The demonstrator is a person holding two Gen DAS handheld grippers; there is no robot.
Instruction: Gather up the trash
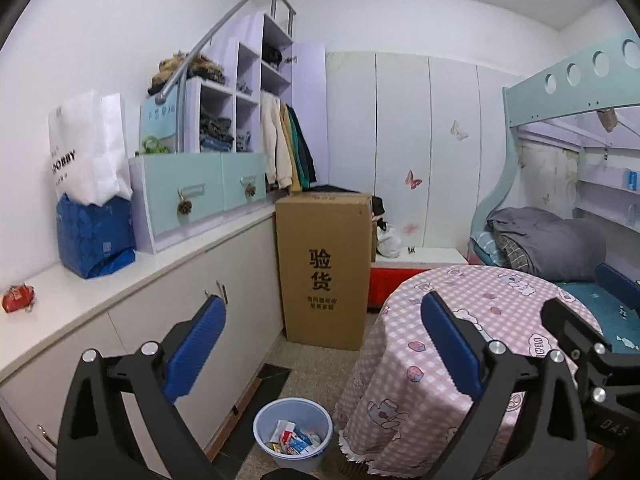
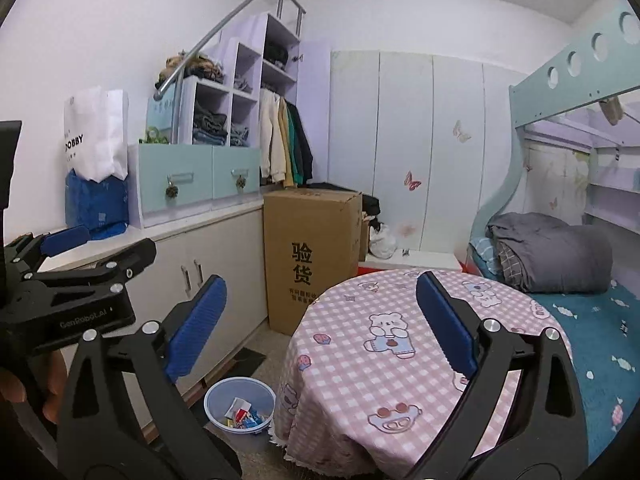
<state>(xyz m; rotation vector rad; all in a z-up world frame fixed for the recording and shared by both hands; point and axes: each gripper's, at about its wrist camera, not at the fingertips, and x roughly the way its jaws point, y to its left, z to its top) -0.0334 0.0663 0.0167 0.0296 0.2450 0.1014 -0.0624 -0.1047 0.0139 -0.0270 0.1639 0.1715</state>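
A: How many bins are there, and where?

B: One pale blue trash bin (image 1: 293, 434), standing on the floor between the low white cabinet (image 1: 168, 320) and the round table (image 1: 460, 344) with its pink checked cloth. It sits just beside the hanging edge of the cloth. Inside lies a small heap of wrappers (image 1: 296, 442), red, blue and white; I cannot count them singly.

A: And the grippers?

B: Two. The left gripper (image 1: 324, 344) has its two blue pads spread wide, with nothing between them. The right gripper (image 2: 320, 328) likewise stands wide and empty. Each also shows at the edge of the other's view, and in the right wrist view fingers (image 2: 52, 372) wrap the left one's handle.

A: Anything on the table?

B: The tabletop shows only its printed cloth.

A: What sits on the cabinet top?

B: Near its left end one small red pouch (image 1: 18, 298); further along one blue bag (image 1: 94, 236) with one white paper bag (image 1: 86, 148) standing in it; then a drawer unit with two mint drawers (image 1: 200, 190) under open shelves of folded clothes.

A: Boxes?

B: One tall cardboard box (image 1: 324, 268) on the floor at the cabinet's far end. One bunk bed (image 1: 560, 240) stands behind the table, with one grey quilt on it.
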